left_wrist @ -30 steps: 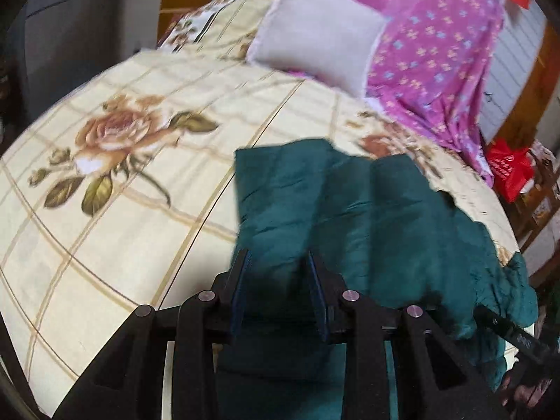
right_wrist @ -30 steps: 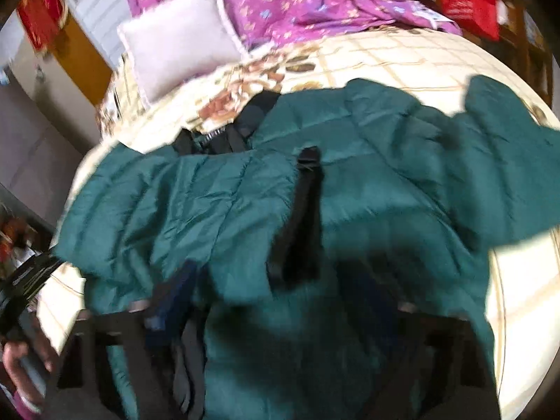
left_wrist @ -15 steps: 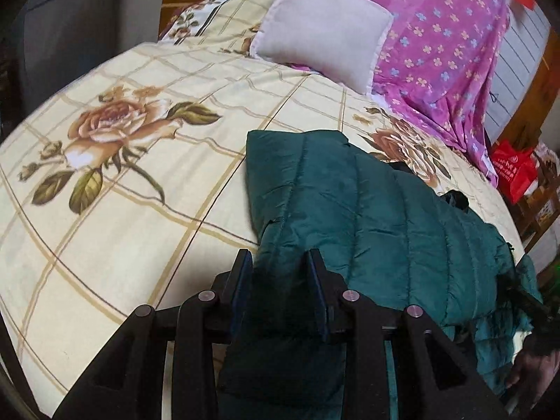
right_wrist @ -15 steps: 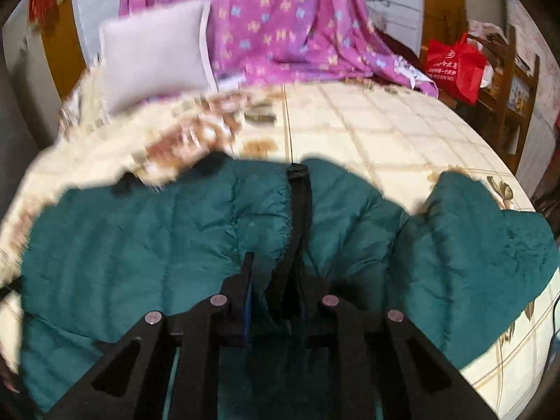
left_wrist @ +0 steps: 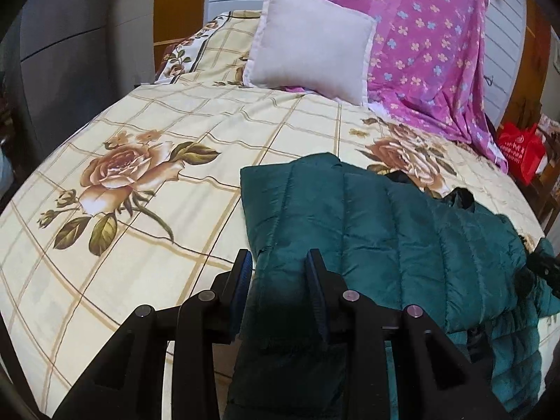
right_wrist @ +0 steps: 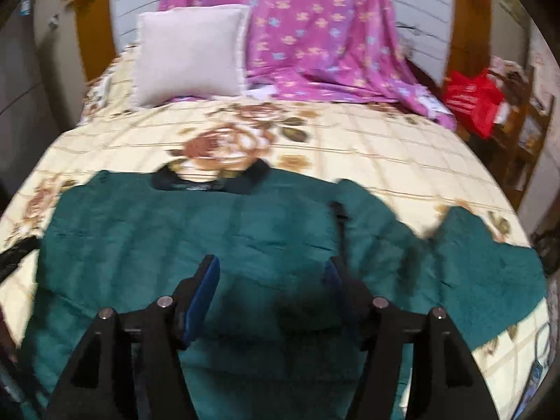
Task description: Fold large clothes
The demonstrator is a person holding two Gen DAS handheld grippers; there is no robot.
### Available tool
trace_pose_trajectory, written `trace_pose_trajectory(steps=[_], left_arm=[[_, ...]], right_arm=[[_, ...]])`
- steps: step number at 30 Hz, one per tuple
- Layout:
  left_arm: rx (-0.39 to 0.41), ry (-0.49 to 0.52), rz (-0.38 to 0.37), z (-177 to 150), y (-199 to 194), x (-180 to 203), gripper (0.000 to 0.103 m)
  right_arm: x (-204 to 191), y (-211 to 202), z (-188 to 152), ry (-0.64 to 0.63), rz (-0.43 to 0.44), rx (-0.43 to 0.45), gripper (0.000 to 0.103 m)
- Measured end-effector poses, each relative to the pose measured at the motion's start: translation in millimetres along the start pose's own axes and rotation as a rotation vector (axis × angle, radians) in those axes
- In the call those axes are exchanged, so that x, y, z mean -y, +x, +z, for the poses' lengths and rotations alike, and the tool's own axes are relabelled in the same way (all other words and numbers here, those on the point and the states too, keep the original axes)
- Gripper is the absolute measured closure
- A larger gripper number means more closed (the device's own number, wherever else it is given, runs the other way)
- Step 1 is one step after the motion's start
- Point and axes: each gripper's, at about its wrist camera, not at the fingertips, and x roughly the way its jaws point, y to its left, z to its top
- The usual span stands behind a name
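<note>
- The quilted jacket (left_wrist: 392, 245) is deep teal green, with a black collar (right_wrist: 210, 183) and a black strip (right_wrist: 341, 224) down one edge.
- The bedspread (left_wrist: 147, 231) is cream, crossed by a tan grid and printed with large brown-pink roses with olive leaves.
- The pillow (left_wrist: 308, 43) is plain pale grey-white.
- The sheet (left_wrist: 427, 49) draped at the head of the bed is magenta-pink, dotted with small blue and yellow flowers.
- The bag (right_wrist: 472, 101) beside the bed is bright red with white print.
- Each gripper (left_wrist: 280, 280) is black, its fingers (right_wrist: 206, 280) lined with blue pads.
</note>
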Motion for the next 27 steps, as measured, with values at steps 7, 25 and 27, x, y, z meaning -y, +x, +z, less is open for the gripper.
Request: trace_pose_trajectory(steps=[7, 25, 27], left_arm=[[-0.038, 0.052, 0.021, -5, 16, 6, 0.093], [-0.013, 0.046, 0.015, -6, 8, 10, 0.093], [-0.012, 0.050, 0.017, -6, 8, 11, 0.093]], right_arm=[[6, 52, -12, 0.054, -0.031, -0.094, 0.037], [14, 38, -36, 0.033, -0.055, -0.121, 0.037], [16, 46, -42, 0.046, -0.039, -0.126, 0.036]])
